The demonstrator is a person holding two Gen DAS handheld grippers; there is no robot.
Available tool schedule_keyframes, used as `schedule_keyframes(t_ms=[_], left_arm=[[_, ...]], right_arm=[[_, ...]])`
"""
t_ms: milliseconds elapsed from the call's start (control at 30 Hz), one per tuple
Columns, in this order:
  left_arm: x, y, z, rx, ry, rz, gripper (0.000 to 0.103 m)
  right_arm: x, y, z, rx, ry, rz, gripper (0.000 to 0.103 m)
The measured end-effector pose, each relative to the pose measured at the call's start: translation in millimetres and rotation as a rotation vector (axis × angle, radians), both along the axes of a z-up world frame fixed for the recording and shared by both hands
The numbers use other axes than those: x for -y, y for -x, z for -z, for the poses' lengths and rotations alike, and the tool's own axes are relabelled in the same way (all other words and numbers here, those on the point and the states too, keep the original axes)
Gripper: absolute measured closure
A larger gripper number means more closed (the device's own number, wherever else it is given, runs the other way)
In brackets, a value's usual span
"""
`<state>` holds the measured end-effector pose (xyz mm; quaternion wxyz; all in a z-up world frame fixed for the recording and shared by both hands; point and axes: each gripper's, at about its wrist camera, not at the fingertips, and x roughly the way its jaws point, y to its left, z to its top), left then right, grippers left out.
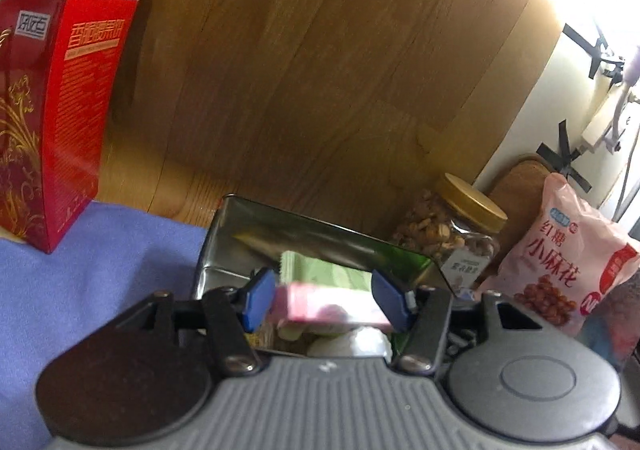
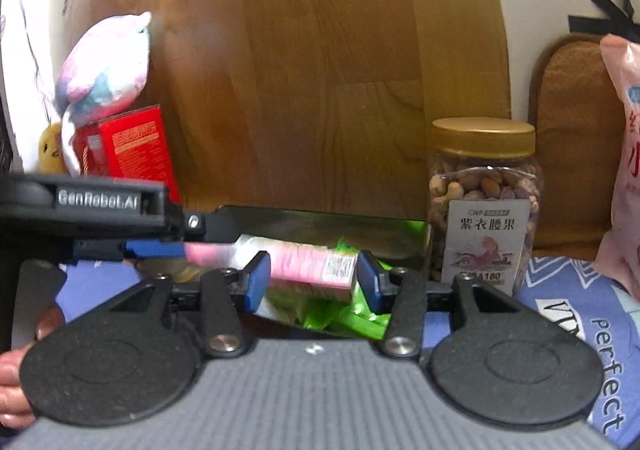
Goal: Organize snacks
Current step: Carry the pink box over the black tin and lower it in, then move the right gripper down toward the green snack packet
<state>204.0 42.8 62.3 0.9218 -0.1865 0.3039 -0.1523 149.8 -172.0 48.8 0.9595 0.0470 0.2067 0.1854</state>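
Observation:
A pink snack box point(image 1: 332, 308) hangs over an open metal tin point(image 1: 224, 242) that holds green and white packets. In the left wrist view my left gripper point(image 1: 326, 300) has a blue pad at each end of the box. In the right wrist view the left gripper's blue finger point(image 2: 154, 248) touches the box's point(image 2: 308, 266) left end over the tin point(image 2: 320, 215). My right gripper point(image 2: 312, 282) stands with its pads on either side of the same box; whether they press it is unclear.
A tall red box point(image 1: 52, 121) stands left on the blue cloth point(image 1: 100, 290). A nut jar with a gold lid point(image 2: 484, 201) and a pink snack bag point(image 1: 560, 254) stand right of the tin. A wooden board point(image 2: 320, 69) rises behind. A plush toy point(image 2: 104, 77) sits at the back left.

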Motion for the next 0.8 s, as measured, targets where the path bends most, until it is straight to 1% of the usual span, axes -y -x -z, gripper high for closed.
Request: schedule_keyframes(t_ms=[100, 200, 367, 467, 567, 700, 800], left_arm=[[-2.8, 11.4, -3.9, 0.029, -0.021, -0.009, 0.046], [-2.8, 29.4, -6.6, 0.036, -0.033, 0.0, 0.046], [1.4, 79.8, -7.8, 0.05, -0.105, 0.017, 0.045], [3.2, 112.8, 4.2, 0.018, -0.14, 0.026, 0.045], [5.7, 140.8, 21.1, -0.031, -0.171, 0.022, 0.045], [10.8, 169.7, 41.5, -0.067, -0.212, 0.009, 0.045], [9.4, 185.3, 51.1, -0.076, -0.236, -0.003, 0.045]], right_arm=[[6.7, 12.7, -3.4, 0.024, -0.042, 0.014, 0.049], [10.7, 26.2, -5.8, 0.02, -0.075, 0.029, 0.049], [15.7, 66.7, -3.0, 0.011, -0.12, 0.038, 0.049], [17.3, 93.2, 5.7, -0.03, -0.145, 0.037, 0.049], [18.2, 116.4, 18.4, -0.079, -0.147, 0.05, 0.049], [17.8, 141.9, 33.2, -0.129, -0.149, 0.07, 0.049], [17.9, 154.6, 39.4, -0.157, -0.148, 0.084, 0.049]])
